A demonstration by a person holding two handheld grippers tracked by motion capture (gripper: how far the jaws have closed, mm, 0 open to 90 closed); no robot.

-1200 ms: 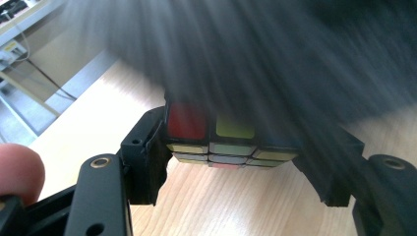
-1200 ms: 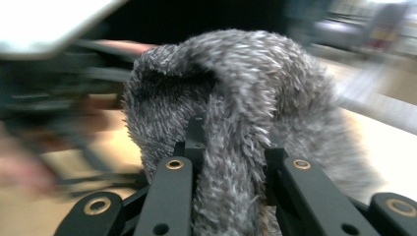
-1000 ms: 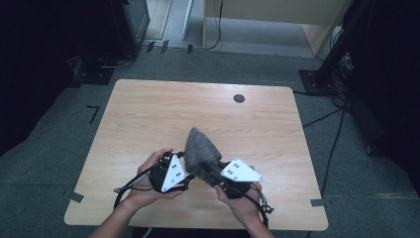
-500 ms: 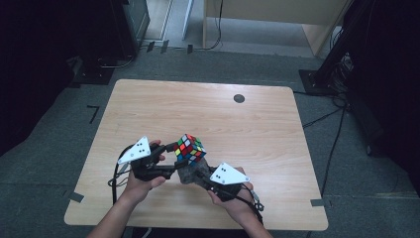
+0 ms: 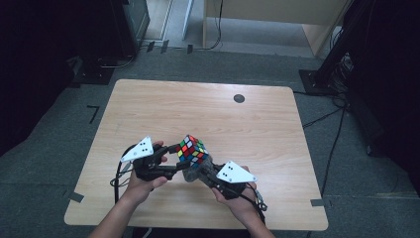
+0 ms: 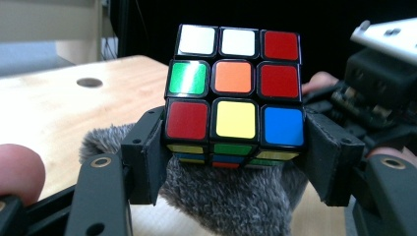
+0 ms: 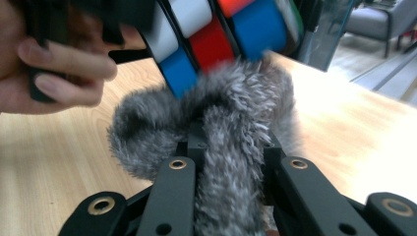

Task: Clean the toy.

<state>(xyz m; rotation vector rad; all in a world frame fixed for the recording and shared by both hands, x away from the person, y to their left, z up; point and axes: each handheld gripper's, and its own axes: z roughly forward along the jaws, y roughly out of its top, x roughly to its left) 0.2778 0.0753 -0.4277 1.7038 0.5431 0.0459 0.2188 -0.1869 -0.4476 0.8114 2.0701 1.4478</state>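
Observation:
A scrambled Rubik's cube (image 5: pixel 191 149) is held above the near part of the wooden table (image 5: pixel 208 111). My left gripper (image 5: pixel 179 159) is shut on it, its pads (image 6: pixel 145 147) pressing on the bottom layer from both sides. In the left gripper view the cube (image 6: pixel 233 93) shows red, orange, yellow, white, green and blue stickers. A grey fuzzy cloth (image 6: pixel 226 196) lies bunched right under it. My right gripper (image 7: pixel 228 147) is shut on that cloth (image 7: pixel 221 123), which touches the cube's (image 7: pixel 211 29) underside. In the high view the right gripper (image 5: pixel 197 173) comes in from the cube's lower right.
A round black hole (image 5: pixel 239 98) sits near the table's far edge. The person's hands hold both grippers close to the front edge. Dark stands and cables ring the table on the grey floor.
One second ago the grey cloth stood up over the cube and hid it. The cloth has since dropped below the cube. The left hand swung left, and its plate now faces up.

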